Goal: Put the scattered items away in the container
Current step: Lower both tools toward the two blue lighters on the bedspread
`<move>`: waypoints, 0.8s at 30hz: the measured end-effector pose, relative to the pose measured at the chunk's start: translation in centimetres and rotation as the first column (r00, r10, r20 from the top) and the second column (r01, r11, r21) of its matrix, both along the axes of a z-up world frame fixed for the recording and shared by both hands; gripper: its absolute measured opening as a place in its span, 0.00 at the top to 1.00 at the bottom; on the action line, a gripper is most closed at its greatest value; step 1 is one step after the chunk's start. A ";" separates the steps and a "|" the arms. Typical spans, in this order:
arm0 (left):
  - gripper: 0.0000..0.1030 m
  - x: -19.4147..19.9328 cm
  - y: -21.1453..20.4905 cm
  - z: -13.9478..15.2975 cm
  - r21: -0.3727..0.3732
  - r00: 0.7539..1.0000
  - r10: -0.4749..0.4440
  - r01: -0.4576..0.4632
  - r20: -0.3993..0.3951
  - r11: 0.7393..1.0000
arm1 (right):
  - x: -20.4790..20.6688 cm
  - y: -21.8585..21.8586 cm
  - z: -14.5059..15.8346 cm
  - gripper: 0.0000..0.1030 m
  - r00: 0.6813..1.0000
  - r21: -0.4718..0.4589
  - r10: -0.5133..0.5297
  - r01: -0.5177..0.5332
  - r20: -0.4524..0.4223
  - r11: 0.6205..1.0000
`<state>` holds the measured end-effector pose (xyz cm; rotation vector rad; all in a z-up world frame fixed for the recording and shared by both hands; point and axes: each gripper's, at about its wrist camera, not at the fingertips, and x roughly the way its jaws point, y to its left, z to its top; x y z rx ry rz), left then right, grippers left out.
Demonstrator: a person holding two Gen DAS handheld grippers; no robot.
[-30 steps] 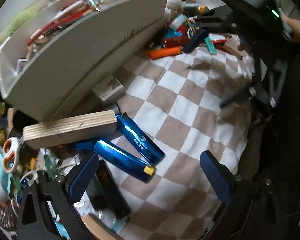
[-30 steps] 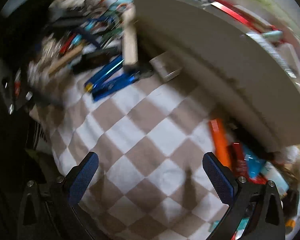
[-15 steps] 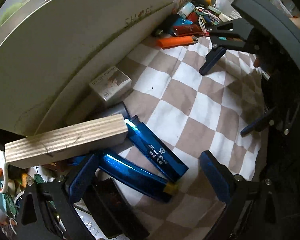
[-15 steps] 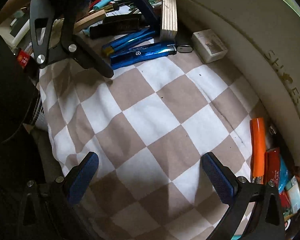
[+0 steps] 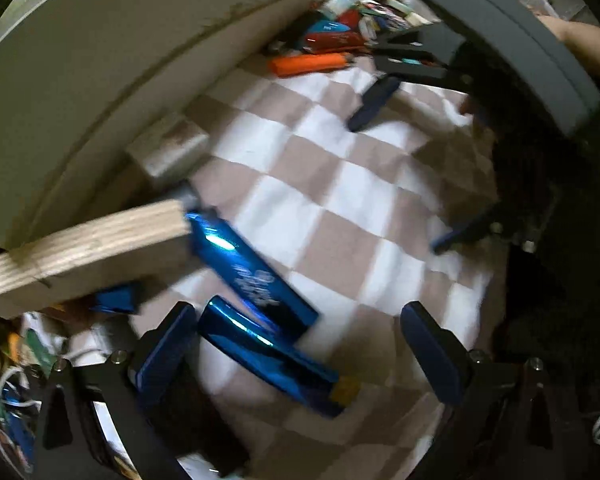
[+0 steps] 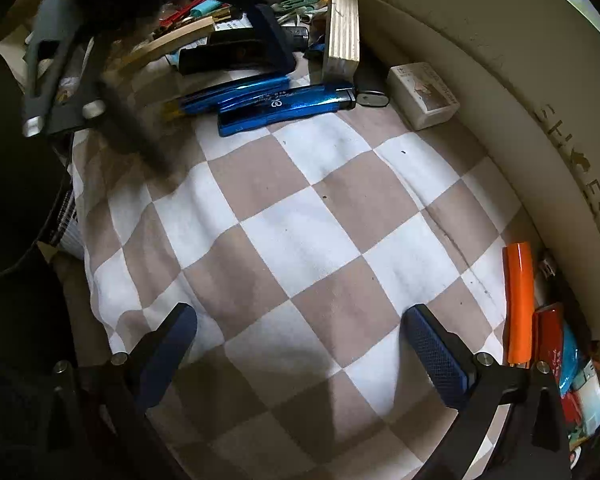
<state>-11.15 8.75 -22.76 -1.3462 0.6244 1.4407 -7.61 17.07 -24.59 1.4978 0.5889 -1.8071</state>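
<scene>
Two shiny blue lighters (image 5: 256,280) (image 5: 268,354) lie on the checked cloth beside a plywood block (image 5: 84,250), close in front of my open, empty left gripper (image 5: 300,356). The nearer lighter lies between its jaws. The beige container (image 5: 120,60) rises at the left. In the right wrist view the lighters (image 6: 288,104), the block (image 6: 342,20) and the container wall (image 6: 500,60) lie far ahead. My right gripper (image 6: 300,356) is open and empty above bare cloth, with an orange lighter (image 6: 518,304) at its right.
A small white box (image 6: 422,94) leans by the container. A pile of lighters and small items (image 5: 340,36) lies at the container's far end. Black cases, scissors and clutter (image 6: 220,20) lie behind the block. The cloth's edge (image 6: 88,264) drops off at the left.
My left gripper has moved forward and down toward the blue lighters, which now sit nearer its jaws. My right gripper has edged closer to the cloth. Both stay open.
</scene>
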 end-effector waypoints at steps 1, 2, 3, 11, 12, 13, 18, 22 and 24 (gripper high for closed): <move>0.01 0.3 0.0 0.0 -0.001 1.000 -0.009 0.009 0.001 1.000 | -0.1 -0.1 0.0 0.00 1.000 0.007 0.000 0.000 0.007 1.000; 0.01 0.6 0.0 0.1 -0.003 1.000 -0.017 0.017 0.001 1.000 | -0.2 -0.2 -0.1 0.00 1.000 0.014 -0.001 0.000 0.015 1.000; 0.01 0.9 0.0 0.1 -0.005 1.000 -0.025 0.025 0.000 1.000 | -0.4 -0.3 -0.1 0.00 1.000 0.020 -0.001 0.001 0.021 1.000; 0.01 0.4 0.3 0.6 0.009 1.000 0.005 -0.005 -0.011 1.000 | -0.9 -0.8 -0.1 0.00 0.999 0.047 -0.003 0.001 0.034 0.999; 0.01 0.2 0.5 0.5 0.004 1.000 0.007 -0.007 -0.015 1.000 | -0.9 -0.8 0.0 0.00 0.999 0.048 -0.003 0.001 0.035 0.999; 0.01 0.0 0.8 0.3 -0.002 1.000 0.009 -0.009 -0.017 1.000 | -0.9 -0.9 0.0 0.00 0.999 0.047 -0.003 0.001 0.032 0.999; 0.01 -0.1 2.8 -0.4 -0.016 1.000 -0.022 0.023 0.017 1.000 | -1.2 -0.9 0.4 0.00 0.999 0.045 0.001 -0.002 0.041 0.999; 0.01 0.3 4.2 -0.1 0.028 0.994 -0.048 0.046 0.096 0.999 | -1.4 -0.6 0.7 0.00 0.999 0.055 0.025 -0.028 0.043 0.998; 0.01 0.8 4.4 0.1 0.041 0.991 -0.061 0.057 0.122 0.998 | -1.4 -0.3 0.9 0.00 0.999 0.059 0.033 -0.036 0.042 0.998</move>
